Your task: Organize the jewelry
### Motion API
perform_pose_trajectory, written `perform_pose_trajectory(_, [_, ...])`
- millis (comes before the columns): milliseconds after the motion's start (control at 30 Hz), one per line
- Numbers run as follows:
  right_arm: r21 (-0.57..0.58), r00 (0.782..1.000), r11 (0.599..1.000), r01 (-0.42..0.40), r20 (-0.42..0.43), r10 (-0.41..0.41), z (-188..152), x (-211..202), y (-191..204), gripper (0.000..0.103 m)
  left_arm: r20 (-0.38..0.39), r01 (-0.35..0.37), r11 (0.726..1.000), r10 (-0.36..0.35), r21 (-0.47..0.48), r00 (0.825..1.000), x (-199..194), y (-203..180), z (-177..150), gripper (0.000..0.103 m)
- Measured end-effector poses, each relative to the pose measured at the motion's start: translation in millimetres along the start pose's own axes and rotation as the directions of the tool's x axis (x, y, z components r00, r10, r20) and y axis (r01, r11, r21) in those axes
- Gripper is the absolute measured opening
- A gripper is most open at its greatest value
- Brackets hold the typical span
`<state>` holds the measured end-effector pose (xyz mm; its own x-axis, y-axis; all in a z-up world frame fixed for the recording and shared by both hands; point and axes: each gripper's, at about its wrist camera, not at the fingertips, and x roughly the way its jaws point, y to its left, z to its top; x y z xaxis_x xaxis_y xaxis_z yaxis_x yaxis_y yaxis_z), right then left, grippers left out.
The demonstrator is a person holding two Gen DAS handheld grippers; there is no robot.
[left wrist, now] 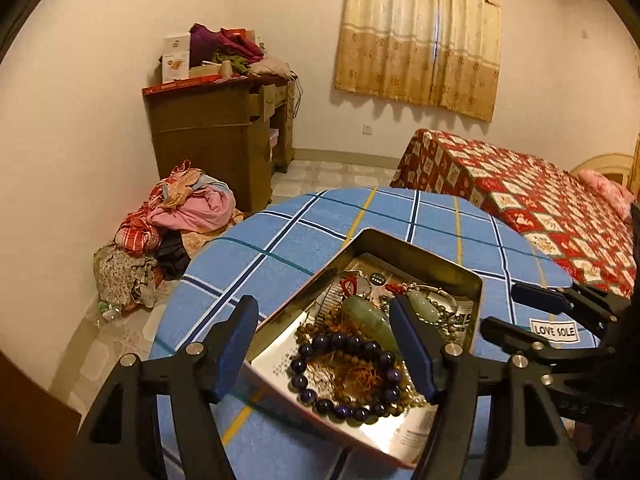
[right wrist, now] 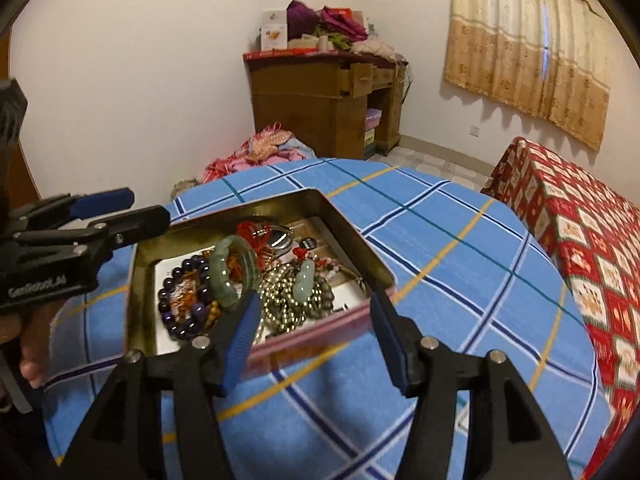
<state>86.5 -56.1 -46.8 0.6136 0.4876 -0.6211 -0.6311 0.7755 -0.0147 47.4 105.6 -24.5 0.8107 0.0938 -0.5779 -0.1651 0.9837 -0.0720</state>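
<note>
Both grippers hover with fingers apart, gripping nothing: left gripper (left wrist: pixel 326 346) and right gripper (right wrist: pixel 314 338) over the jewelry tin (right wrist: pixel 356 236) on the blue checked tablecloth (right wrist: pixel 440 240)

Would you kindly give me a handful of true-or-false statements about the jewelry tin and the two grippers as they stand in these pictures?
1. The metal tin sits on a blue checked cloth. True.
2. The tin is empty. False: it holds jewelry, including a dark purple bead bracelet and a green jade bangle.
3. The left gripper is clamped on the purple bracelet. False: its jaws stand open, holding nothing.
4. The right gripper is open. True.
5. A lid covers the tin. False: it is open on top.
</note>
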Motion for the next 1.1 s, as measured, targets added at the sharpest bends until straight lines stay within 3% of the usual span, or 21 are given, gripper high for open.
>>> perform_pose_trajectory(233, [0.028,0.998,1.000,0.005,0.060,-0.007,3.2,-19.4,3.0,0.065,0.029,-0.018,1.000,0.019,-0.015,0.999,-18.9,-1.6,-4.3,0.068])
perform_pose_trajectory(1100, [0.043,0.996,0.999,0.004,0.087,-0.007,-1.0,-25.1,-7.2,0.070,0.031,-0.026,0.999,0.027,-0.019,0.999,-26.6,1.8,-7.5,0.068])
